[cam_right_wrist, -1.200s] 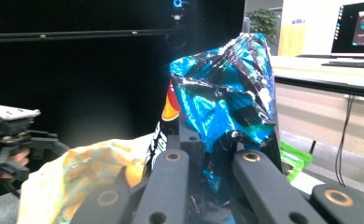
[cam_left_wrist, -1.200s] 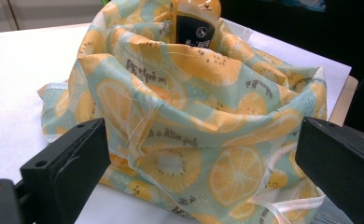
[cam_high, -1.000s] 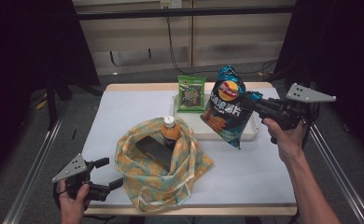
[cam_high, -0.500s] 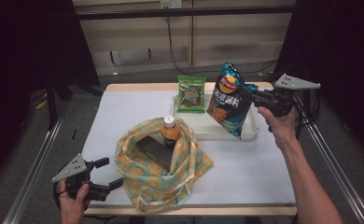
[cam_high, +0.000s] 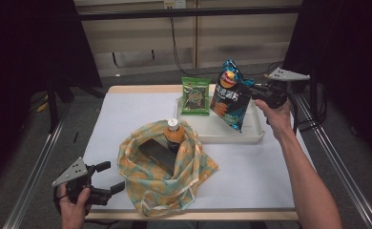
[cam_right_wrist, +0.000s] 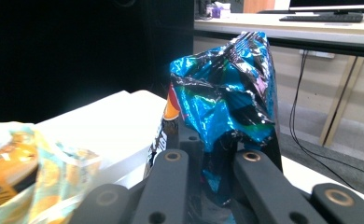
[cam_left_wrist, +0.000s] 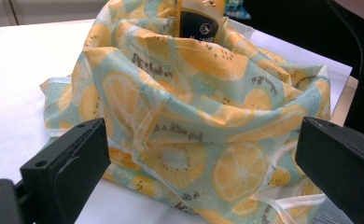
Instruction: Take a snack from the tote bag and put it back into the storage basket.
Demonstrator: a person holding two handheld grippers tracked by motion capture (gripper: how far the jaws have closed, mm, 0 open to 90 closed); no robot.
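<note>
Nearest, left claw [cam_high: 108, 180] idle with jaws apart, just beside the lemon-print bag [cam_high: 165, 174] on the white surface [cam_high: 251, 176]. Already packed in the bag: an orange bottle [cam_high: 173, 133] and a dark flat box [cam_high: 156, 153]. Farther back, right claw [cam_high: 252, 92] clamped on the blue chip bag [cam_high: 228, 98], held above the white tray [cam_high: 222, 136]. Still waiting on the tray: a green packet [cam_high: 195, 95]. By this look, packing roughly half done.

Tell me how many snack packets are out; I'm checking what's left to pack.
2. A blue chip bag hangs clamped in the right gripper above the white tray; a green packet stands at the tray's back left. The cloth bag may hide more.
</note>
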